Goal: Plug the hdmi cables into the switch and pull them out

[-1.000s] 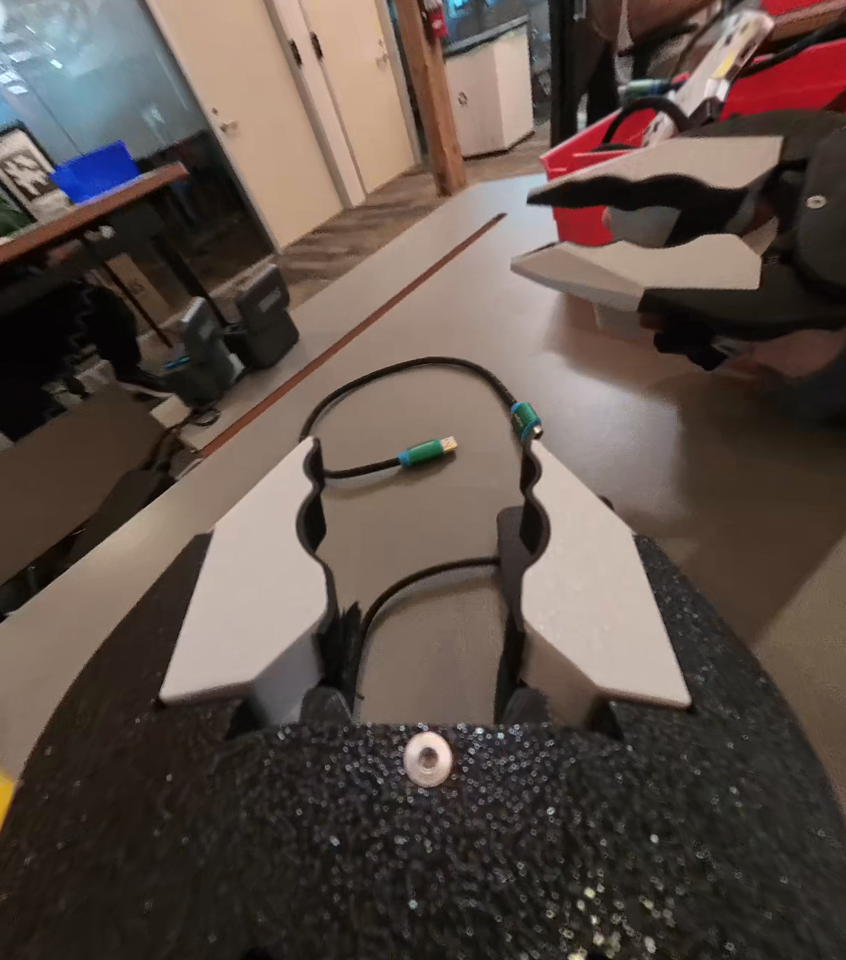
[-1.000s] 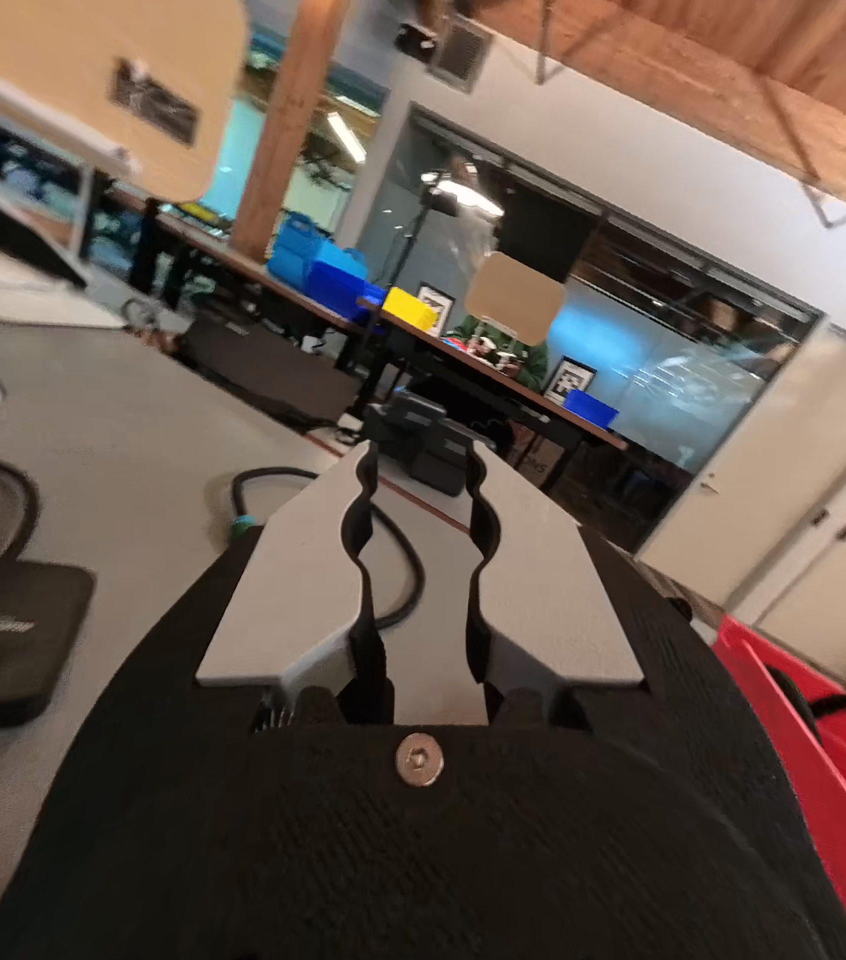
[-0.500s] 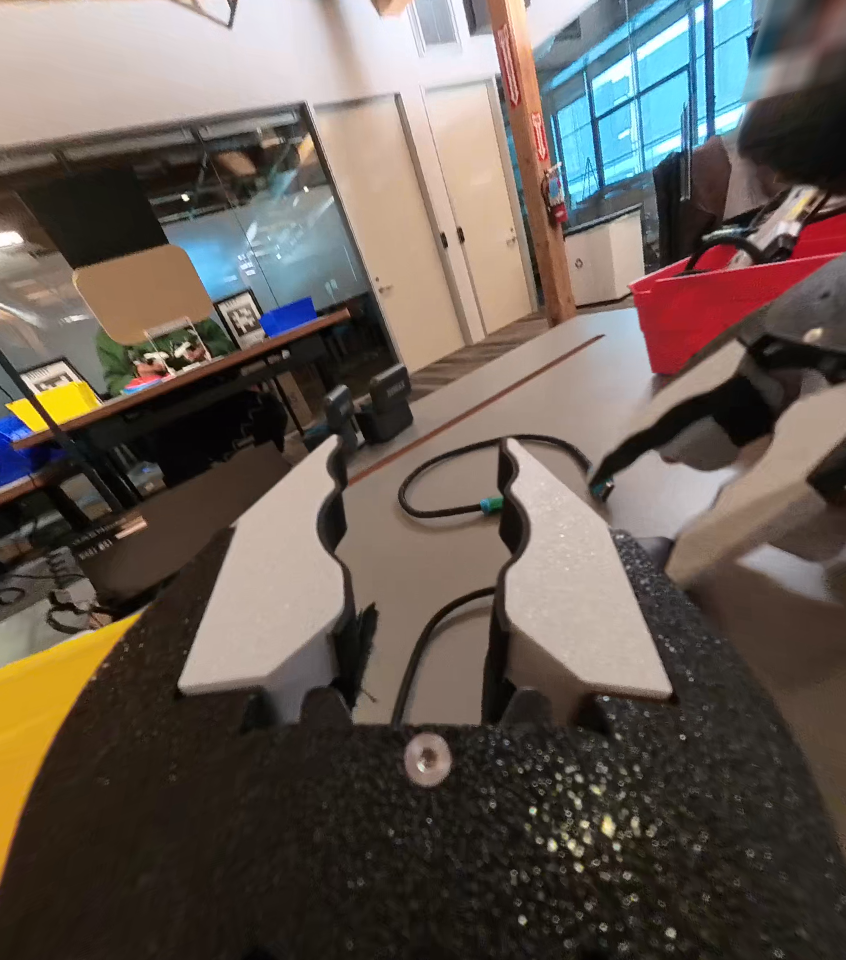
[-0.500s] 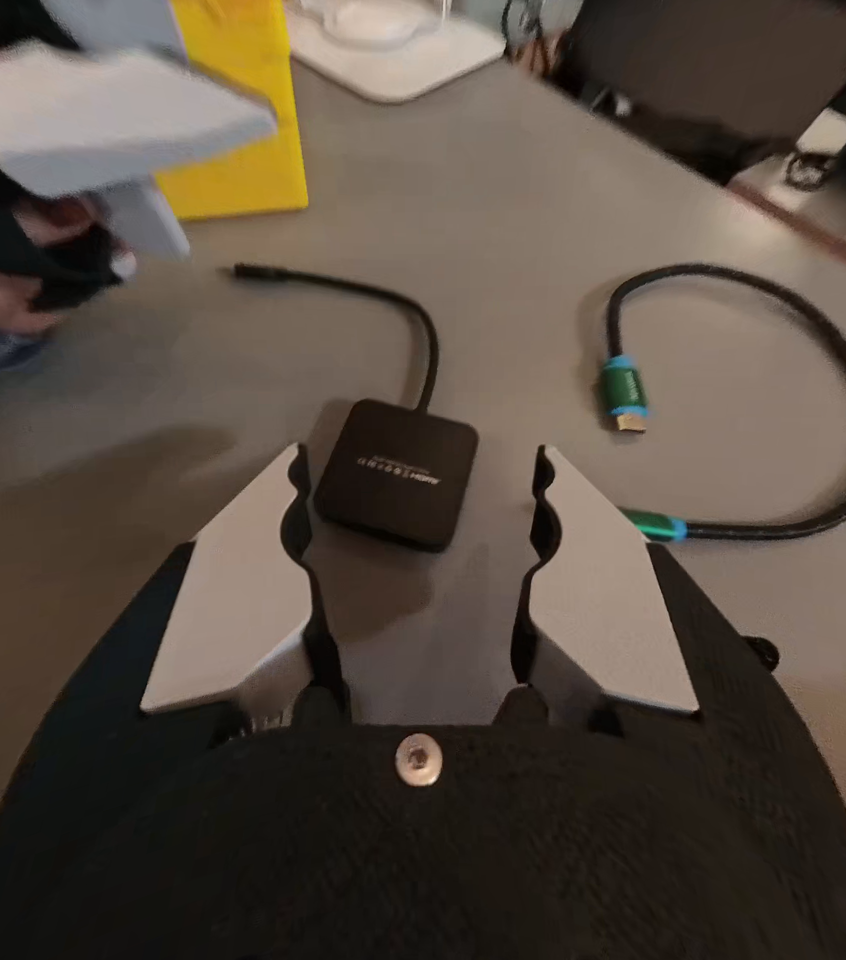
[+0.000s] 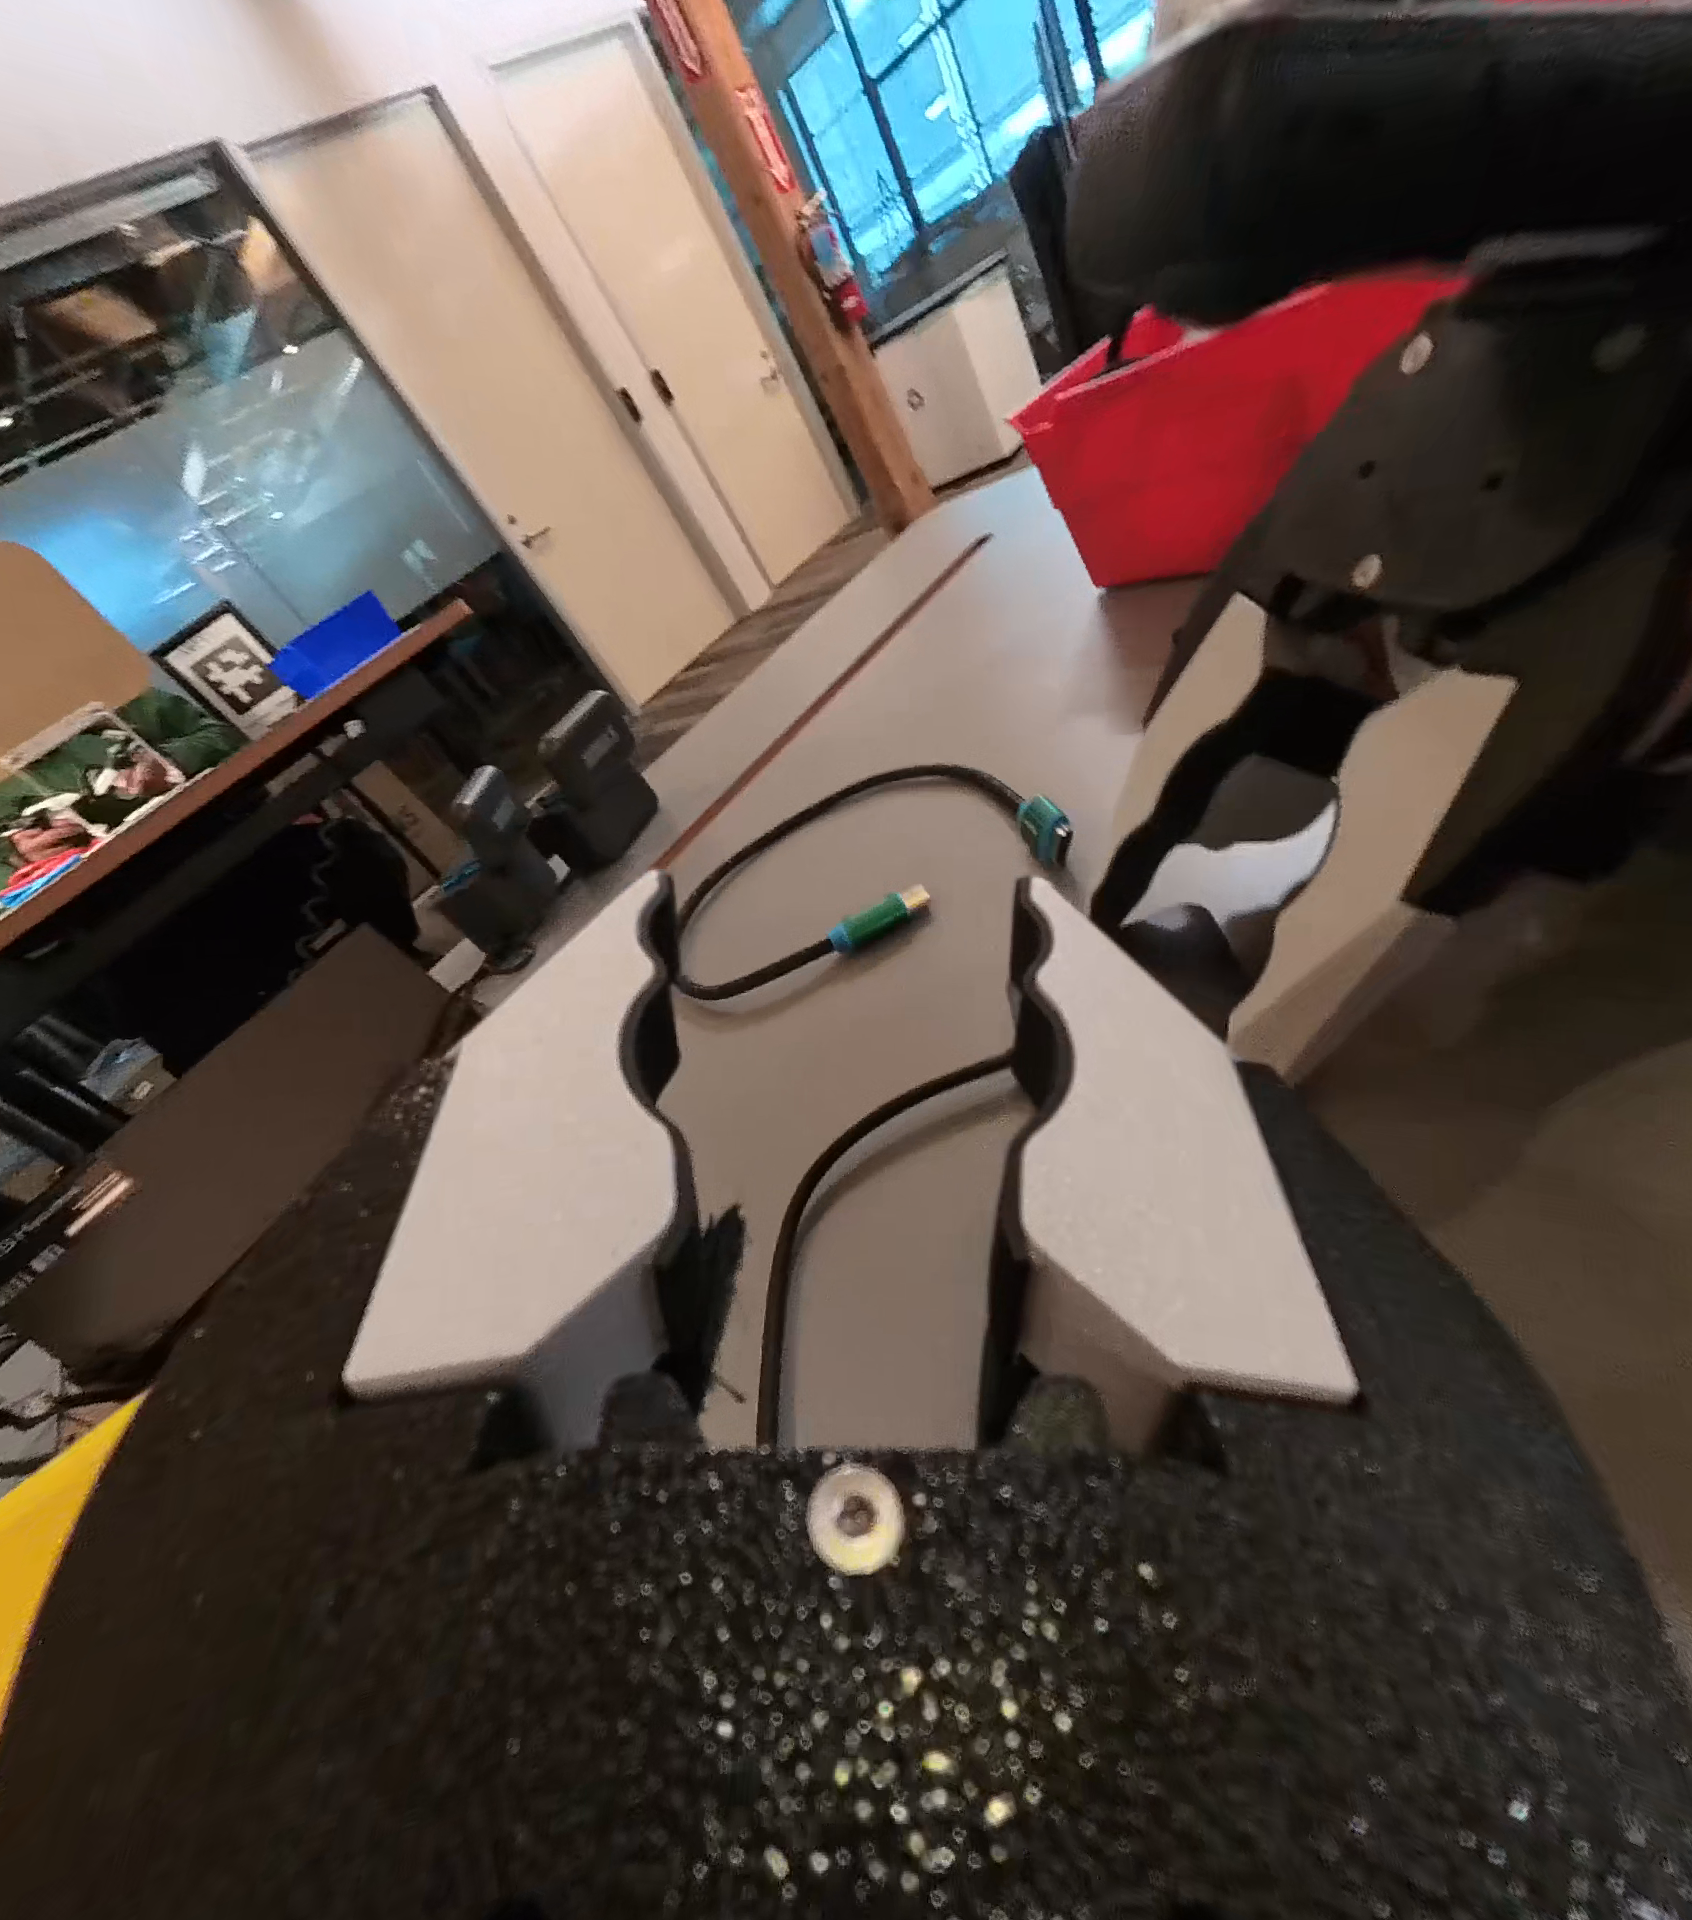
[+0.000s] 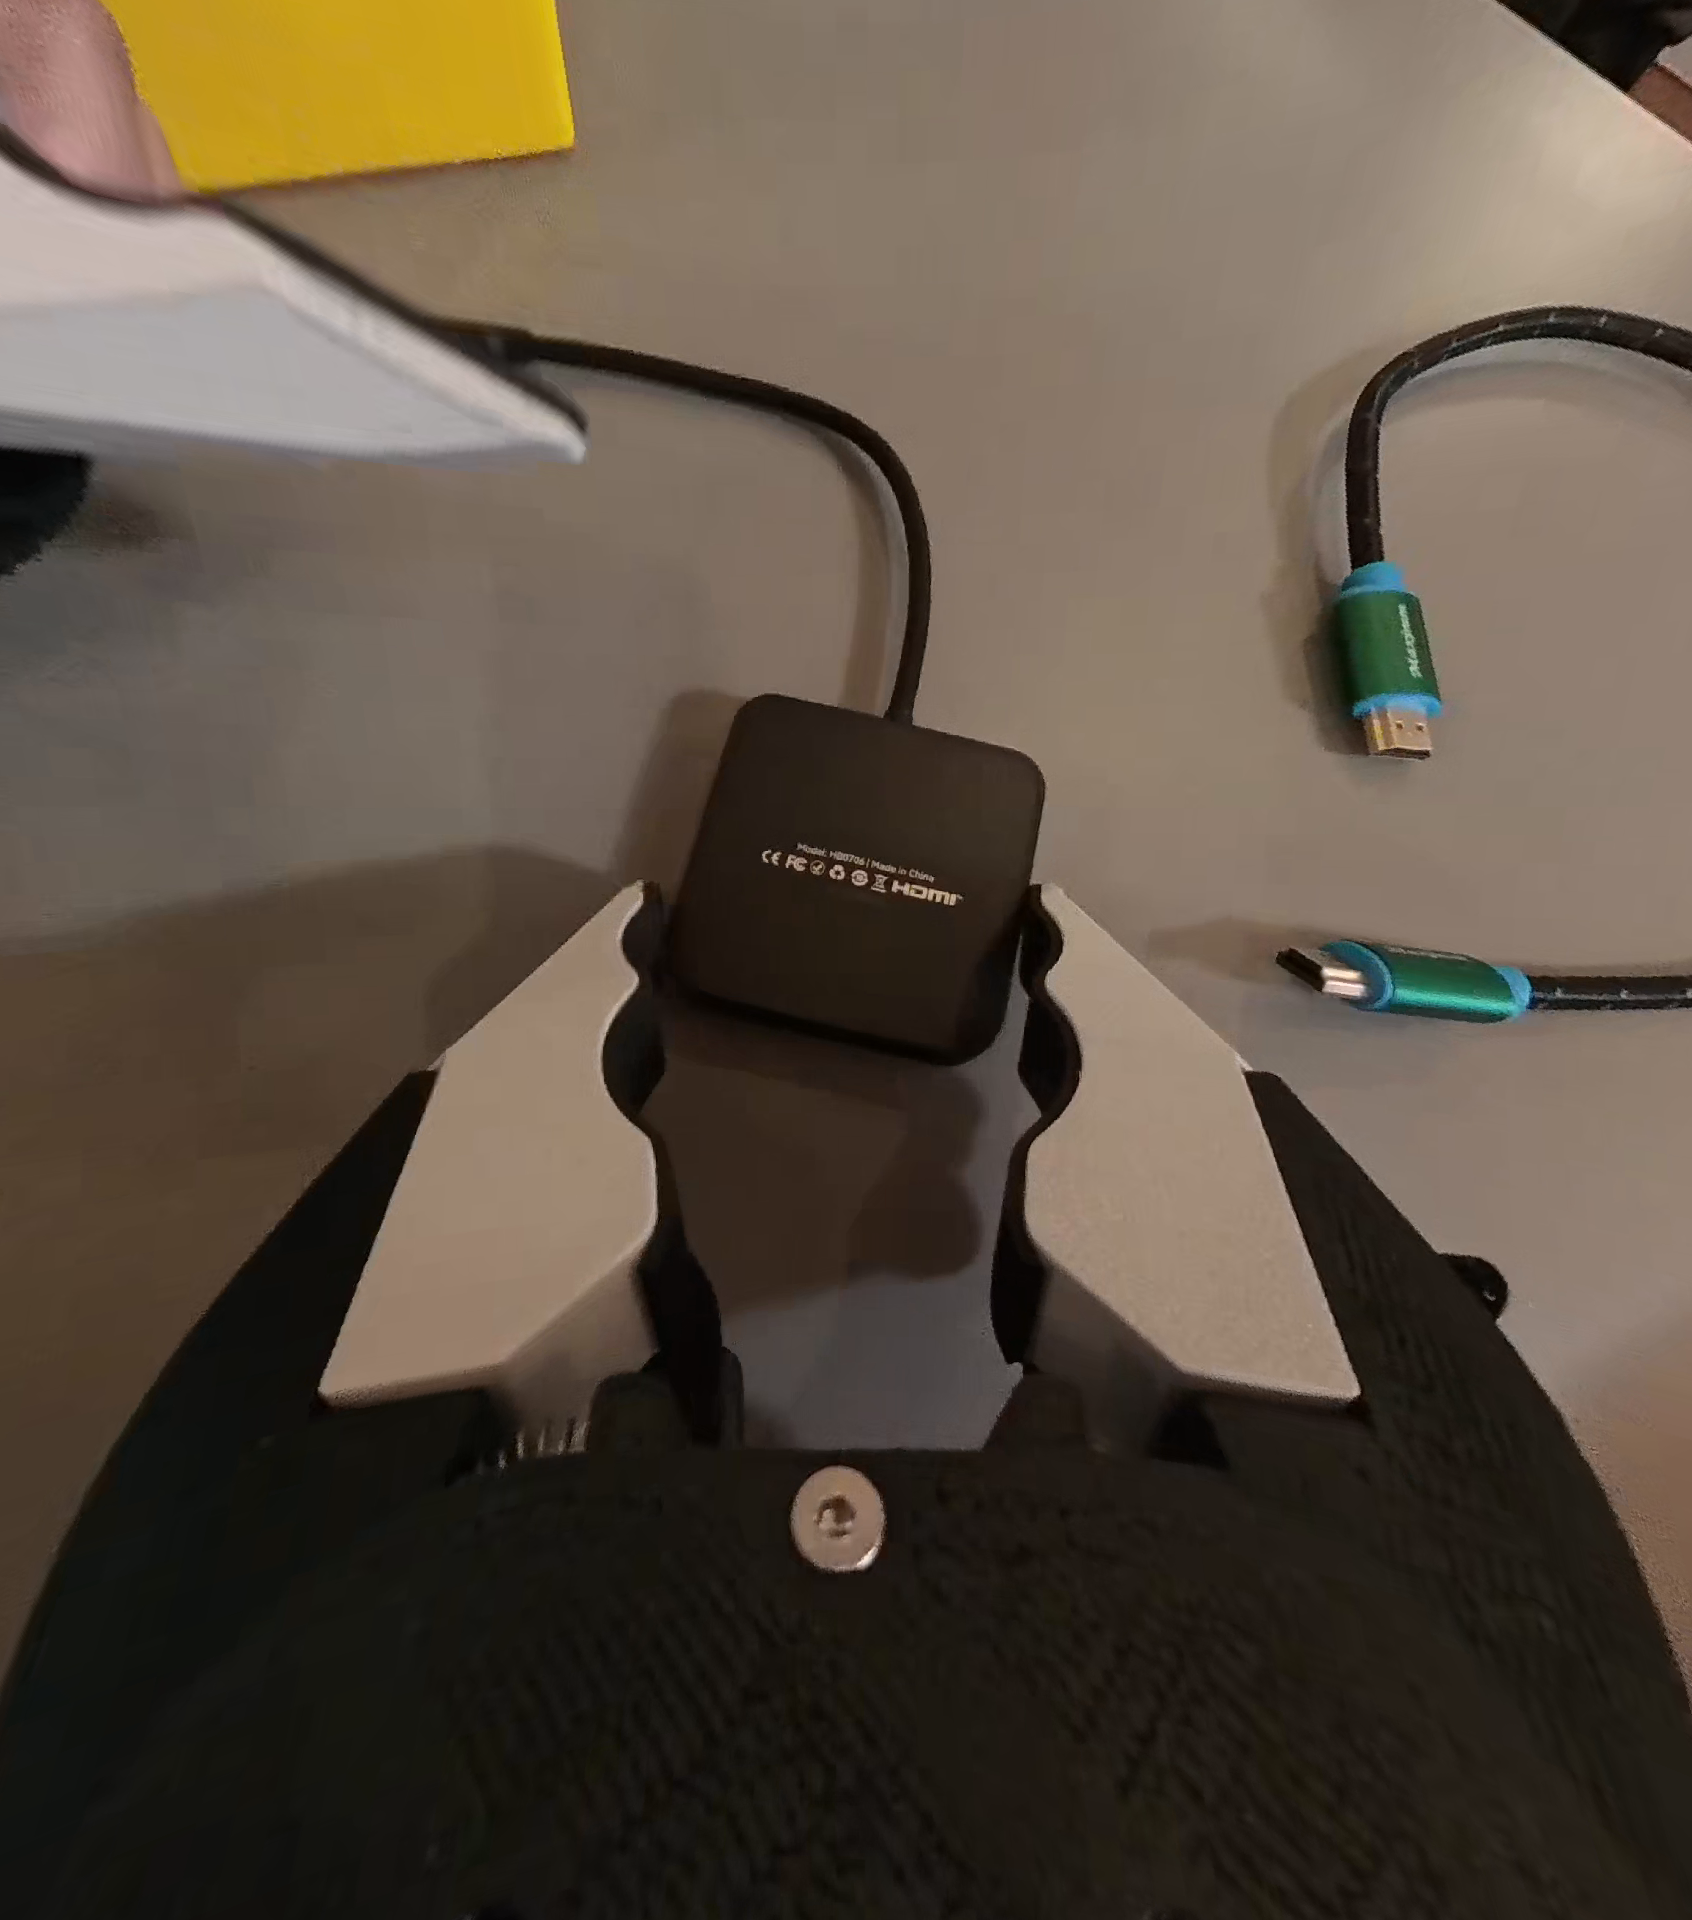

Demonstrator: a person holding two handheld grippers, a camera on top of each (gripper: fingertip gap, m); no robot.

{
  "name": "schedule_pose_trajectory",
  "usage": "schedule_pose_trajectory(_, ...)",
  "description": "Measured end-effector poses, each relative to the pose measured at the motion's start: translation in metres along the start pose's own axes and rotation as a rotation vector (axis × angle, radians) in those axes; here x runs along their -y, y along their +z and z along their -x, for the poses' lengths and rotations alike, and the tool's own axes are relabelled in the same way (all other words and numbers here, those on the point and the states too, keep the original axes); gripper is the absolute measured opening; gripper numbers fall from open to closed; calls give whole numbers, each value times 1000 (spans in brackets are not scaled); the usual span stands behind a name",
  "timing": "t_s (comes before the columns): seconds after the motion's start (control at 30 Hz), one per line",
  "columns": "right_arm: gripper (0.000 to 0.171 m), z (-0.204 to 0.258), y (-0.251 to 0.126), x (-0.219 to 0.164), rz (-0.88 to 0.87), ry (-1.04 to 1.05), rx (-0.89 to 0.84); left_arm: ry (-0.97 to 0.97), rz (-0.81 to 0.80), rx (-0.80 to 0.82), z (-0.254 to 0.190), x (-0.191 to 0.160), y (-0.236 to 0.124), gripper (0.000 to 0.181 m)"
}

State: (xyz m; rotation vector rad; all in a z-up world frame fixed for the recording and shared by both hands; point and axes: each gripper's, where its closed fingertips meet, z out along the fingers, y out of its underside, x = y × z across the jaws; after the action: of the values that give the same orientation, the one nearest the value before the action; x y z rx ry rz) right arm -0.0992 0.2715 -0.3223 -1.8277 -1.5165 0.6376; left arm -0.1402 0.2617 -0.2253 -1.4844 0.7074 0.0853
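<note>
A small black square switch (image 6: 852, 810) lies on the grey table (image 6: 1133, 312), its thin black lead (image 6: 915, 561) curving away to the upper left. My right gripper (image 6: 842, 899) is open, its fingertips on either side of the switch's near edge. A braided HDMI cable (image 6: 1569, 332) lies to the right with both green plugs (image 6: 1387, 665) (image 6: 1413, 982) free. My left gripper (image 5: 842, 894) is open and empty above the switch's lead (image 5: 821, 1174). In the left wrist view the green plugs (image 5: 873, 920) (image 5: 1044, 831) lie ahead, and the right gripper (image 5: 1309, 821) points down at the table.
A red bin (image 5: 1185, 468) stands at the back right of the table. A yellow bin (image 6: 354, 83) sits by my left gripper's finger (image 6: 198, 353). The table's edge runs along the left, with black devices (image 5: 551, 810) and another desk beyond it.
My right gripper swung down from facing the room and has come in low over the switch, fingers now beside it. My left gripper tilted slightly and stays open.
</note>
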Motion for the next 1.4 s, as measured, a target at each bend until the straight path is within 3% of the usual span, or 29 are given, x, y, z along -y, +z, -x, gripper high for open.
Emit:
schedule_pose_trajectory(0.13,68,-2,-5,1,-27,93,87,145,40,-77,-17,-7,2,72)
schedule_pose_trajectory(0.37,68,-9,-16,7,-110,367,331,621,213,-230,-48,-47,27,81)
schedule_pose_trajectory(0.43,68,-11,-18,7,-114,376,344,690,220,-212,-48,-54,39,62)
schedule_pose_trajectory(0.77,68,-10,-21,6,-118,373,401,908,152,-245,-76,-53,69,19)
schedule_pose_trajectory(0.9,65,-18,-28,19,-209,289,347,875,215,-161,-67,-59,71,11)
schedule_pose_trajectory(1.03,63,-58,-88,75,-663,232,158,717,199,-25,-37,-46,72,11)
schedule_pose_trajectory(1.1,57,-86,-108,77,-748,185,-32,570,165,18,-22,-39,70,11)
schedule_pose_trajectory(1.2,56,-108,-101,60,-659,49,-250,420,78,1,-14,-31,65,11)
schedule_pose_trajectory(1.4,53,-111,-53,23,-307,-309,-440,272,-19,-30,-7,-19,57,11)
